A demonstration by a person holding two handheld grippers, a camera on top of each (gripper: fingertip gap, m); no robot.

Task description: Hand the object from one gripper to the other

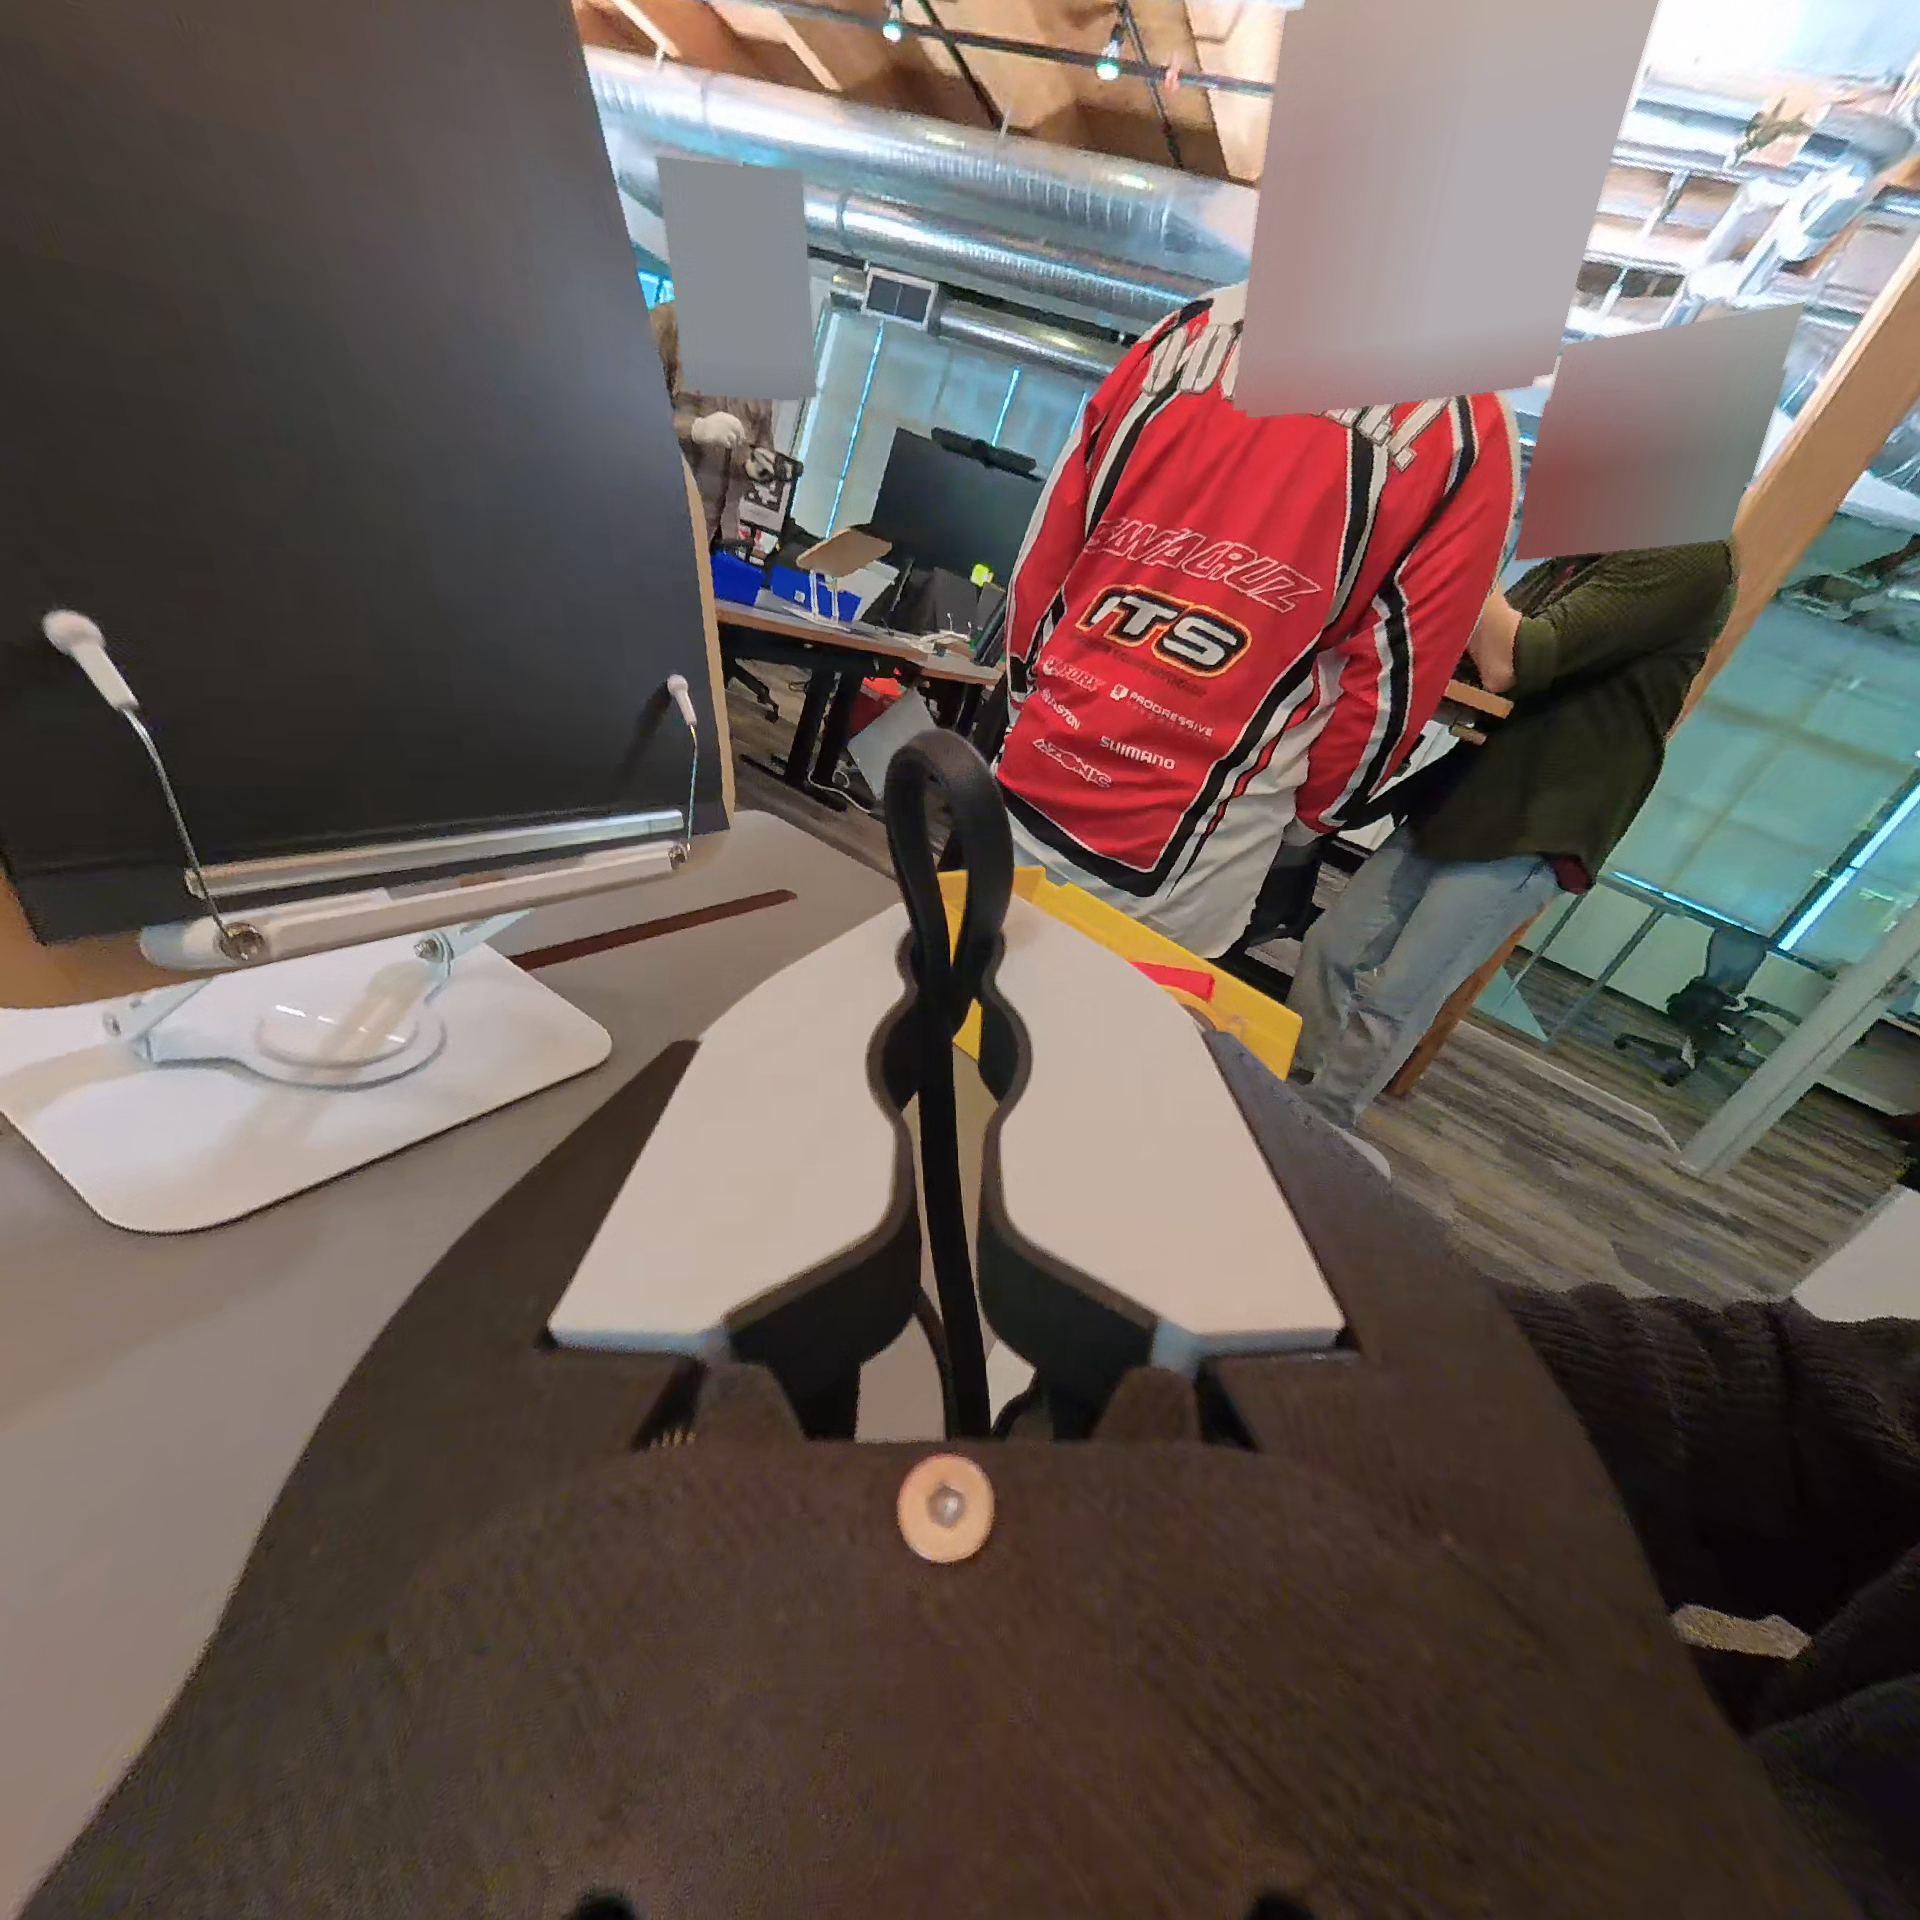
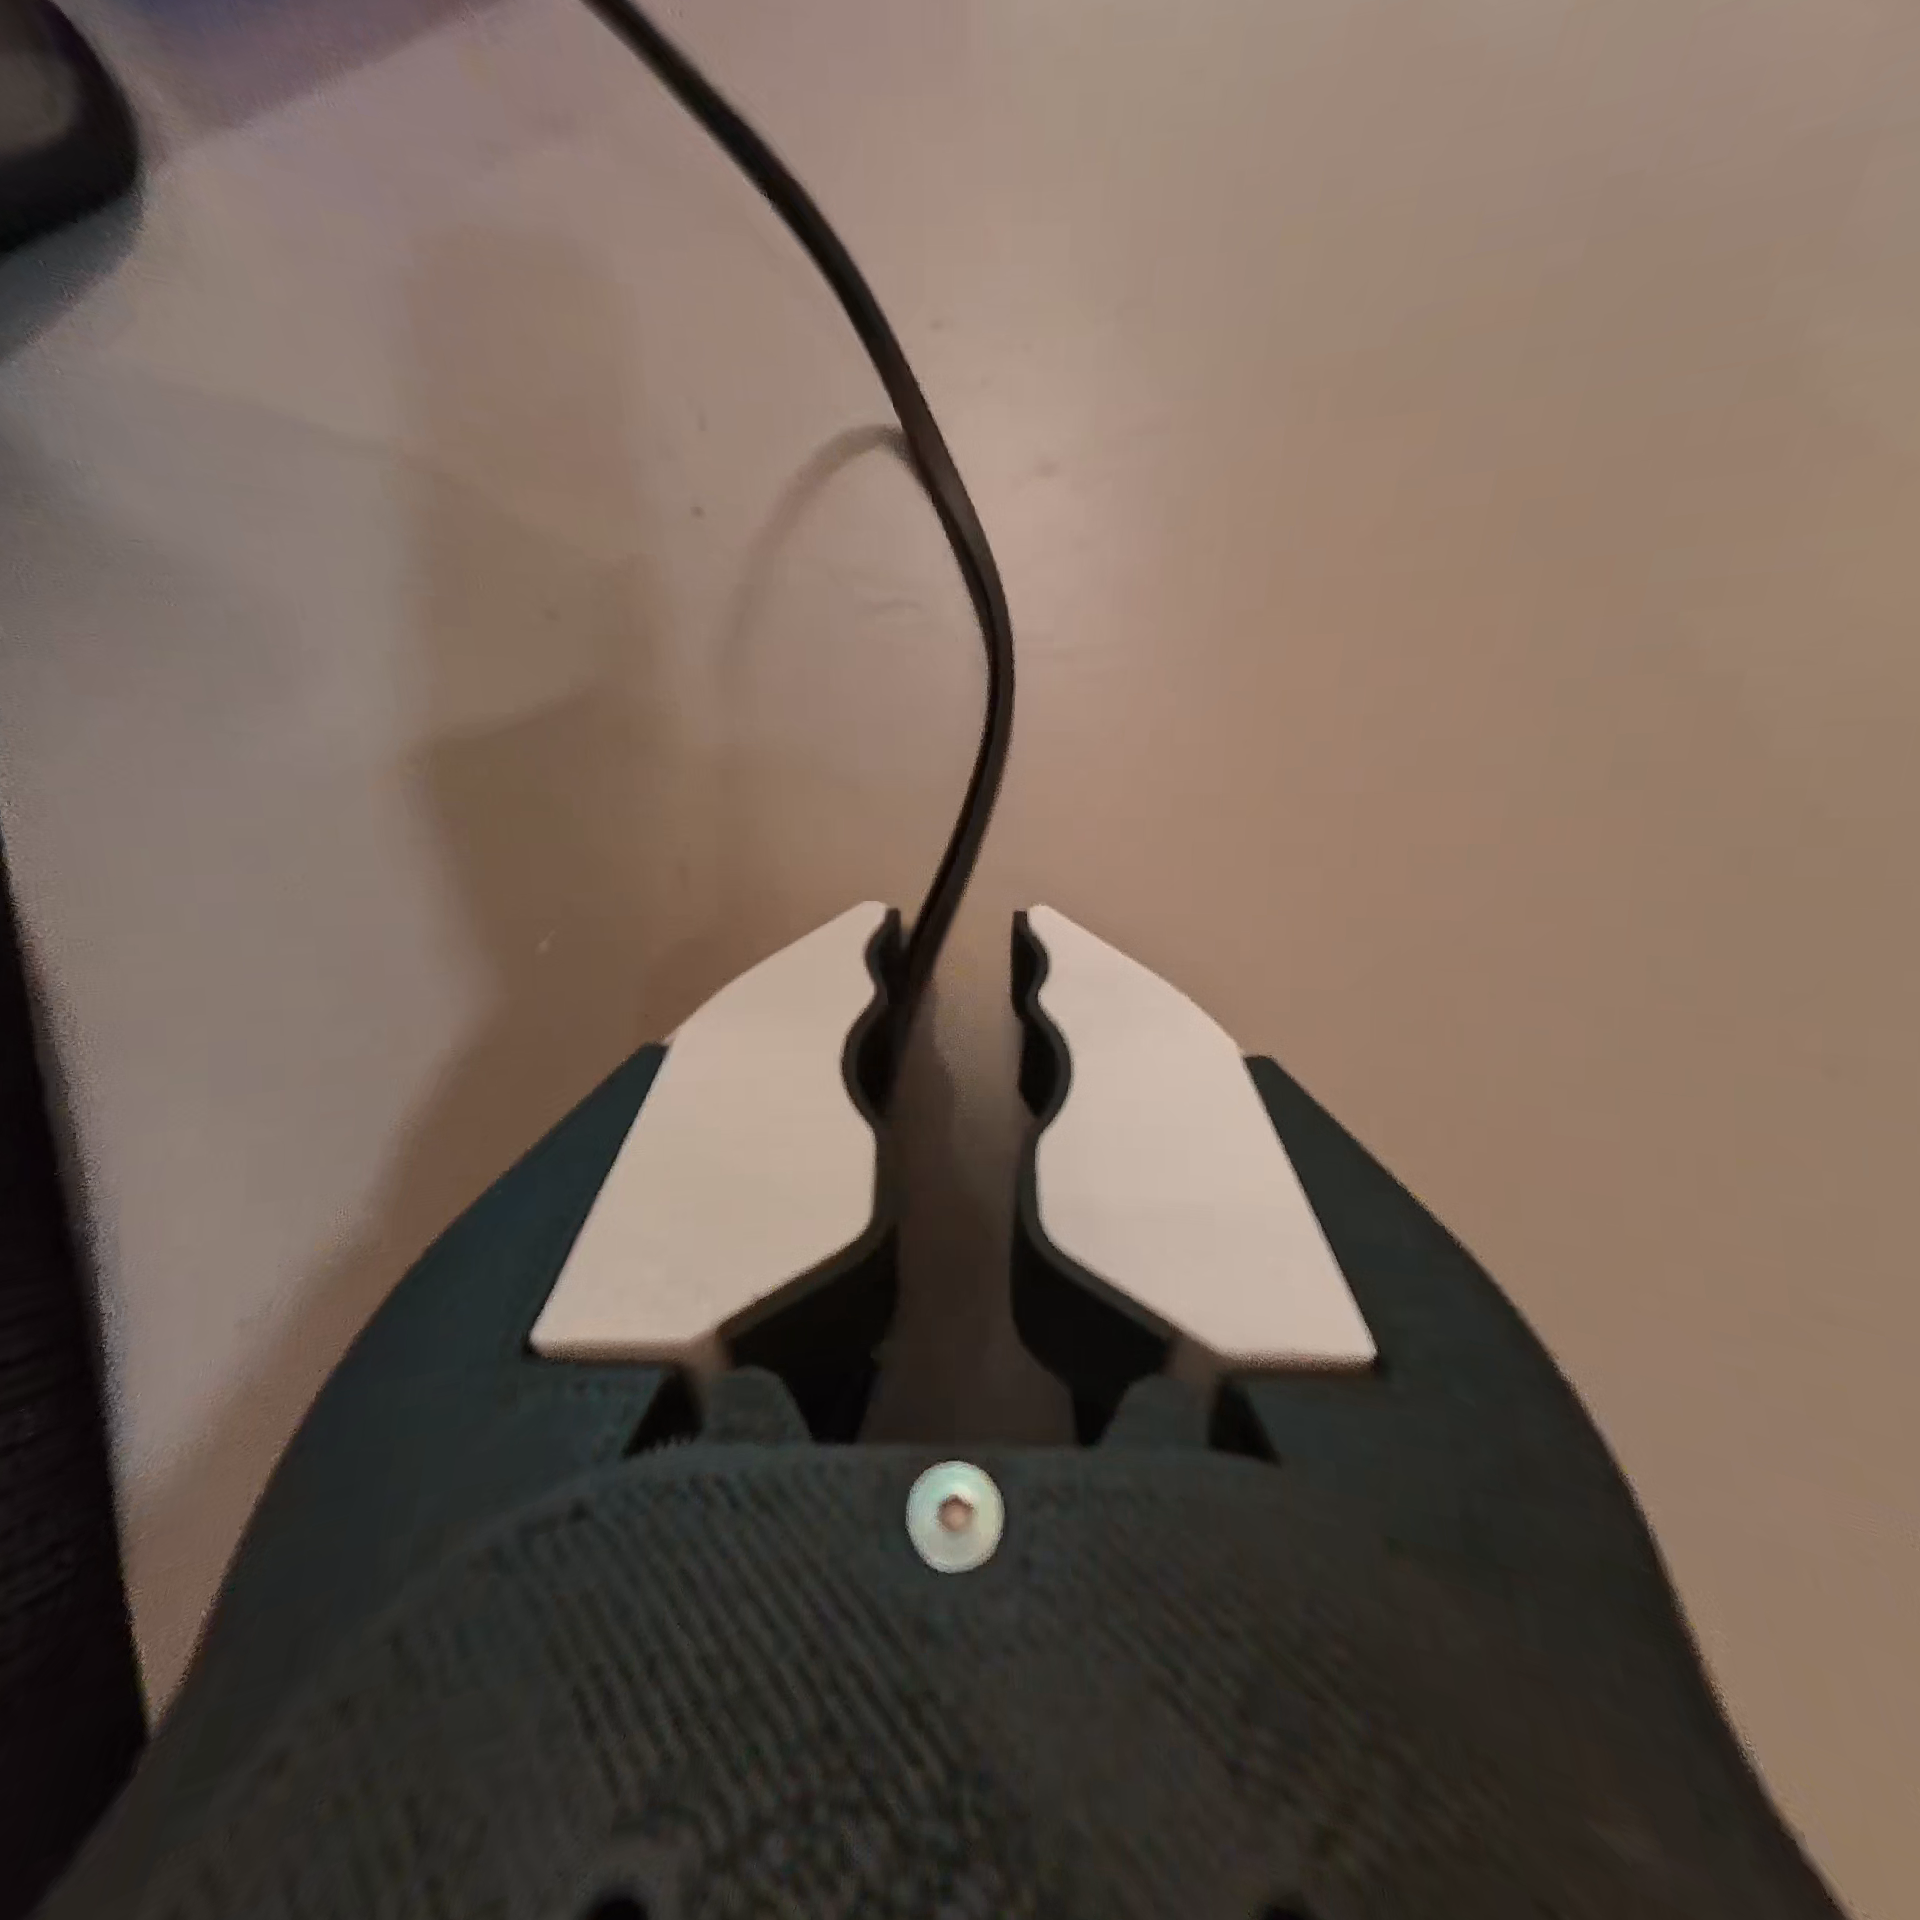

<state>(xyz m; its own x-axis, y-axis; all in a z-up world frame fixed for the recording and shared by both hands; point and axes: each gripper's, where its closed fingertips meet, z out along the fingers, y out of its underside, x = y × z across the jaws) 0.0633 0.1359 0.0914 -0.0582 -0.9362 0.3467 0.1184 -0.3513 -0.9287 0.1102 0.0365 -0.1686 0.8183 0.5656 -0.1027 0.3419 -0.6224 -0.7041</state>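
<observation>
Left gripper [image 1: 948, 940]: fingers pinched together on the strap [image 1: 940, 831], whose loop stands up past the tips toward 12 o'clock.
Right gripper [image 2: 956, 920]: fingers parted; the strap [image 2: 961, 582] lies against the left finger's inner face and clear of the right one, then curves away to 11 o'clock.
Table [image 2: 1455, 520]: beige, below the right gripper.
Stand [image 1: 312, 1049]: white base, dark panel, at 10 o'clock of the left gripper.
Person [image 1: 1247, 644]: red jersey, at 1 o'clock in the left wrist view.

thin black strap [image 1: 940, 997], looped, upright between tool fingers.
</observation>
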